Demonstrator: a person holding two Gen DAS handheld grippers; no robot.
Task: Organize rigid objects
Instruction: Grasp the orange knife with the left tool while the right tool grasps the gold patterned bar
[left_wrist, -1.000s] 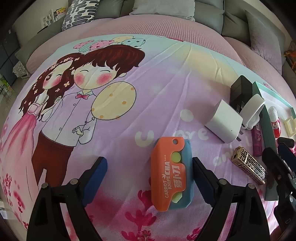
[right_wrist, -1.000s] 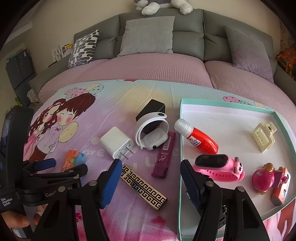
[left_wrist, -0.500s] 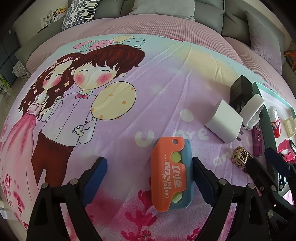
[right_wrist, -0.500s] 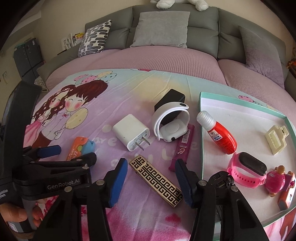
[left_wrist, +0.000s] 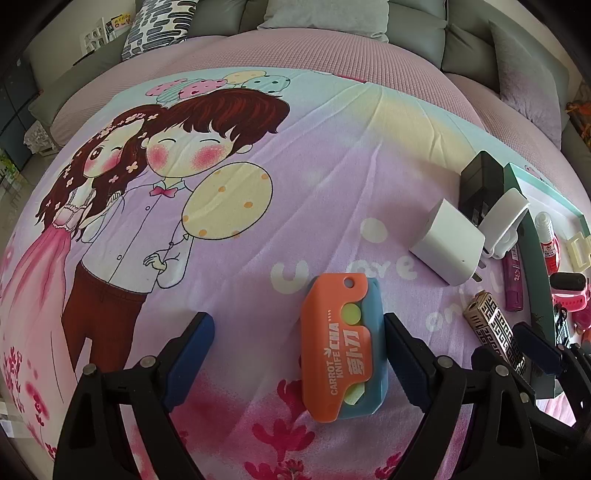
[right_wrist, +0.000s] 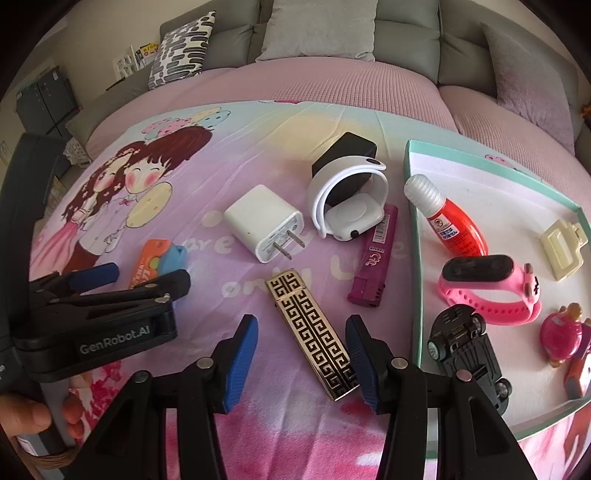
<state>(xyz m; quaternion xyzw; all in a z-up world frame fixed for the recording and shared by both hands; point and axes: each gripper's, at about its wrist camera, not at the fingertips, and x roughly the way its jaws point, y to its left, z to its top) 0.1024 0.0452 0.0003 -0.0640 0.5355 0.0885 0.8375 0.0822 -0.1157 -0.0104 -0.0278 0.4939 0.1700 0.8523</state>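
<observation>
While both claws are hovering spread apart and empty over the bed, the right claw (right_wrist: 301, 354) is straddling the gold patterned lighter (right_wrist: 312, 334), which is lying flat on the cartoon bedsheet (right_wrist: 258, 125) just beside the teal tray (right_wrist: 416, 258). The lighter is looking like a stiff, metal-cased bar, probably light but slick on its polished faces, so I am judging that a squeeze across its 2 long sides near the middle is the safest hold; gripping near an end is likely to let it pivot or slide on the soft sheet. The left claw (left_wrist: 297, 360) is sitting low around the orange and blue carrot knife (left_wrist: 341, 345), with that toy lying nearer its right finger than its left. It is looking like thin, rigid plastic, light, and best pinched across its long flat edges.

Compared with 1 second ago, the right claw is sitting further left and closer in: then its fingers were bracketing the gap between lighter and tray, and now the lighter is centred between them. A black toy car (right_wrist: 467, 360), absent from the tray then, is lying inside it, wheels up, near the pink watch (right_wrist: 491, 288). The left claw is holding the same position over the knife.
</observation>
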